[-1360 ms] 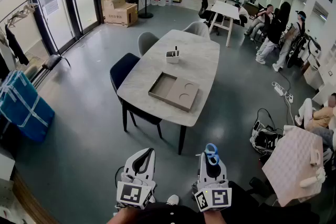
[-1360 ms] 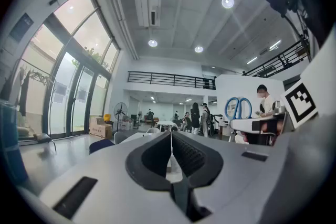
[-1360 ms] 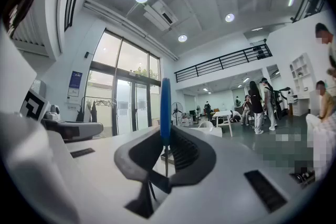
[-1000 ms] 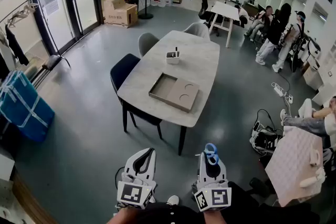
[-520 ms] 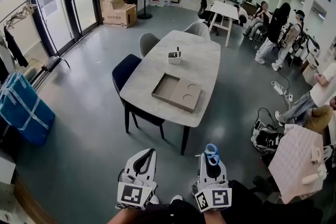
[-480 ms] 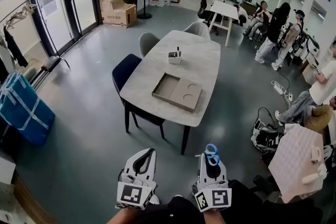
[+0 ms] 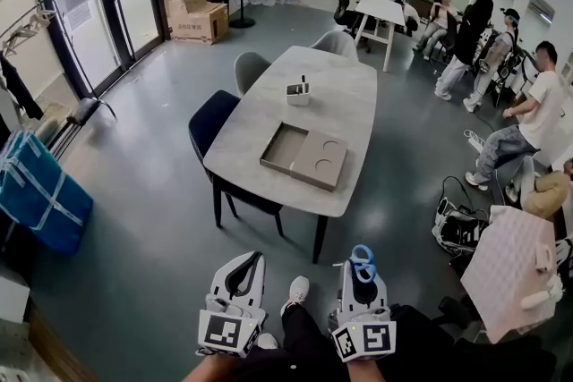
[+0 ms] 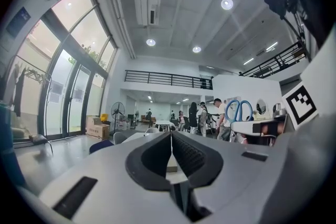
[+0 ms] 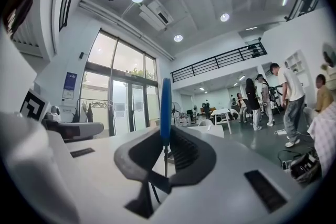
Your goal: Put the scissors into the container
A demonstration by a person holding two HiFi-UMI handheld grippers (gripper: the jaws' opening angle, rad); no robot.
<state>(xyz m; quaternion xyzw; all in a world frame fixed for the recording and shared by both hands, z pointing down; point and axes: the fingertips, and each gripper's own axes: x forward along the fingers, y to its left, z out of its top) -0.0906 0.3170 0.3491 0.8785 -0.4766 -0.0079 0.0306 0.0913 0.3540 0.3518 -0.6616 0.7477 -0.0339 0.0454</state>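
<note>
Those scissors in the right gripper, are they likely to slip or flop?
Probably stiff: the scissors stand straight up from the right gripper. They look light, with thin blue loop handles. Gripped low, they might pivot if jolted.

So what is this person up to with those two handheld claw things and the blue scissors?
A person stands a little way back from a grey table, holding a gripper in each hand. The right gripper has its jaws closed on blue-handled scissors, whose handles stick out past the tips. The left gripper is shut and empty. A small white container sits on the table beyond a flat cardboard tray. The scissors are not in it yet.
</note>
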